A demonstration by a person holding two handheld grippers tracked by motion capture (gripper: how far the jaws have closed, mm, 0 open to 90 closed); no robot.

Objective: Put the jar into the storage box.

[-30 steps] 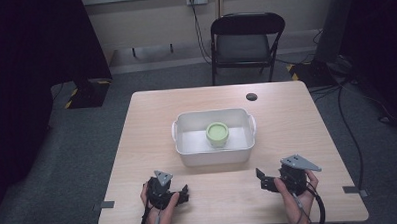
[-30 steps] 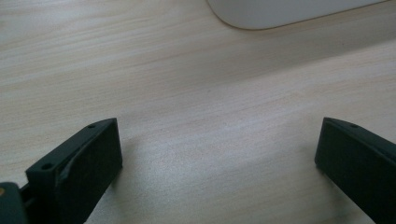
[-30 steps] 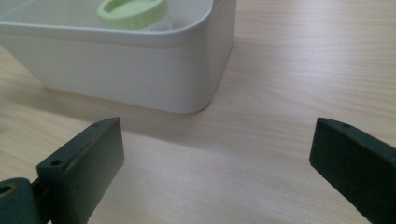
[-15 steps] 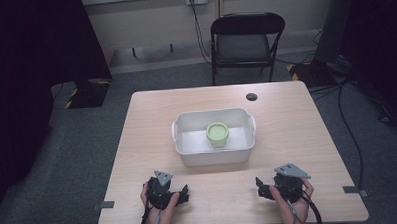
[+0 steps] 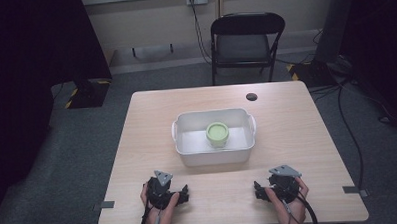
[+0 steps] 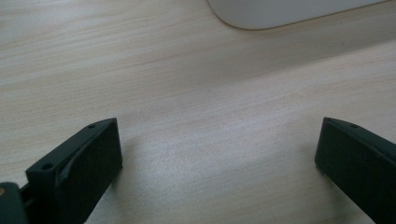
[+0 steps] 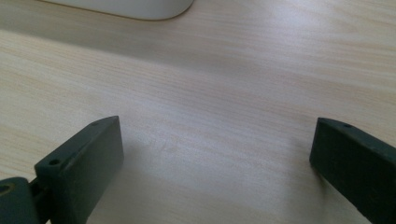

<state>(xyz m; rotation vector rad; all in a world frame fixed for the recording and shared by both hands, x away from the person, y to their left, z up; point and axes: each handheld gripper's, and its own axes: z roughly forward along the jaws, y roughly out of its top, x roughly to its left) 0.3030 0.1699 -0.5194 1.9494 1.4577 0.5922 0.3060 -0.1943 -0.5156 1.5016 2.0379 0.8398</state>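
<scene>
A white plastic tub (image 5: 188, 157) stands at the middle of the wooden table (image 5: 297, 133), and a round green container (image 5: 218, 133) sits inside it. My left gripper (image 5: 175, 193) rests near the table's front edge at the left, held by a hand. It is open, its jaws wide apart over bare wood in the left gripper view (image 6: 217, 158). My right gripper (image 5: 261, 189) rests near the front edge at the right, also open with nothing between its jaws (image 7: 217, 158). A corner of the tub (image 6: 289, 11) lies ahead of the left gripper, and the tub (image 7: 135, 7) also lies ahead of the right one.
A small black disc (image 5: 251, 96) lies near the table's far edge. A black folding chair (image 5: 246, 40) stands behind the table. Cables run along the floor at the right. Tape marks (image 5: 350, 189) sit at the table's front corners.
My right gripper has come down and a little to the left, settling near the front edge. The left gripper has stayed still.
</scene>
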